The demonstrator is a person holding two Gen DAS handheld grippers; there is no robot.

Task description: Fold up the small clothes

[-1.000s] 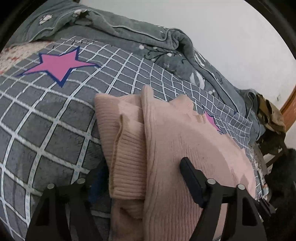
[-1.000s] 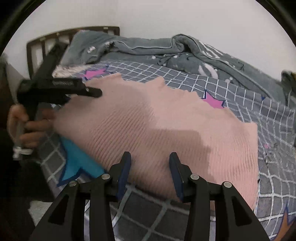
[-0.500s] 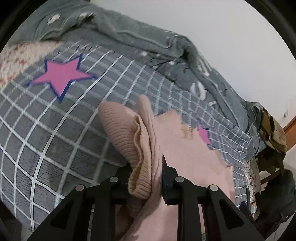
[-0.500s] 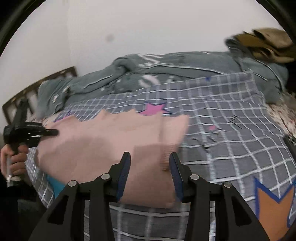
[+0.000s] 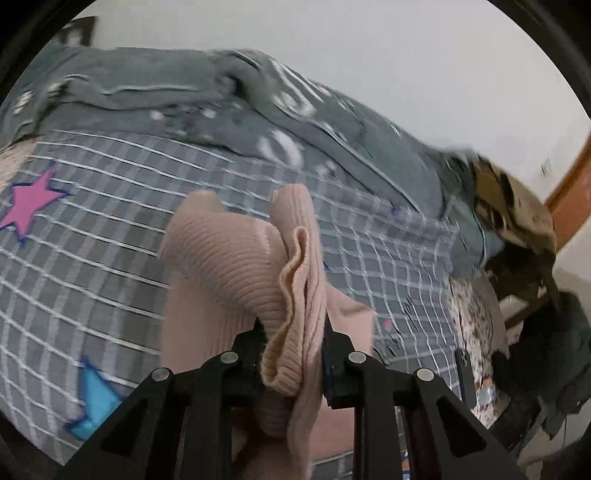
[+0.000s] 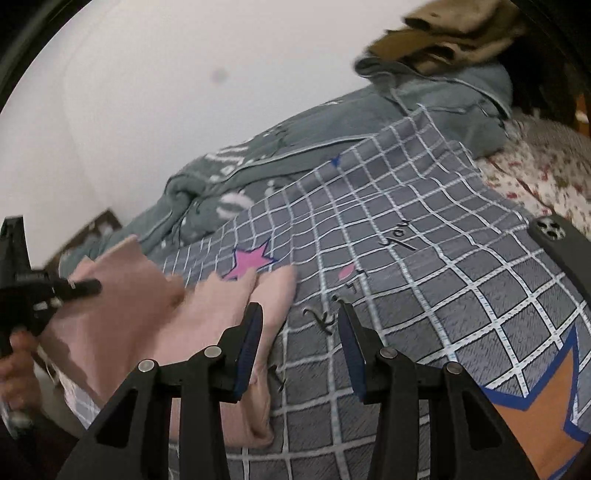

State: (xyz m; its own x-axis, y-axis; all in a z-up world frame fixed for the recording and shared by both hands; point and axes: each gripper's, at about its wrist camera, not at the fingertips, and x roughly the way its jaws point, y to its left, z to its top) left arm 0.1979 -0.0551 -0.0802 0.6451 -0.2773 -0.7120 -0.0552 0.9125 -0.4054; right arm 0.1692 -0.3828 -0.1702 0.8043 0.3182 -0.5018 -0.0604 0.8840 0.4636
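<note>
A pink ribbed knit sweater [image 5: 236,258] lies on a grey checked bedsheet [image 5: 92,258]. My left gripper [image 5: 291,332] is shut on a bunched edge of the sweater and lifts it off the bed. In the right wrist view the sweater [image 6: 147,317] lies at the left, with the left gripper [image 6: 85,286] pinching its far edge. My right gripper [image 6: 299,325] is open and empty; its left finger is over the sweater's right edge, its right finger over bare sheet.
A grey quilt [image 5: 229,110] is heaped along the wall. A brown garment [image 6: 443,33] lies on the far pile. A dark phone [image 6: 561,251] lies on the sheet at the right. A floral sheet [image 6: 535,177] shows at the bed's edge.
My left gripper closed on the sweater's edge and lifted it, carrying it across. My right gripper swung right, off the middle of the sweater to its right edge.
</note>
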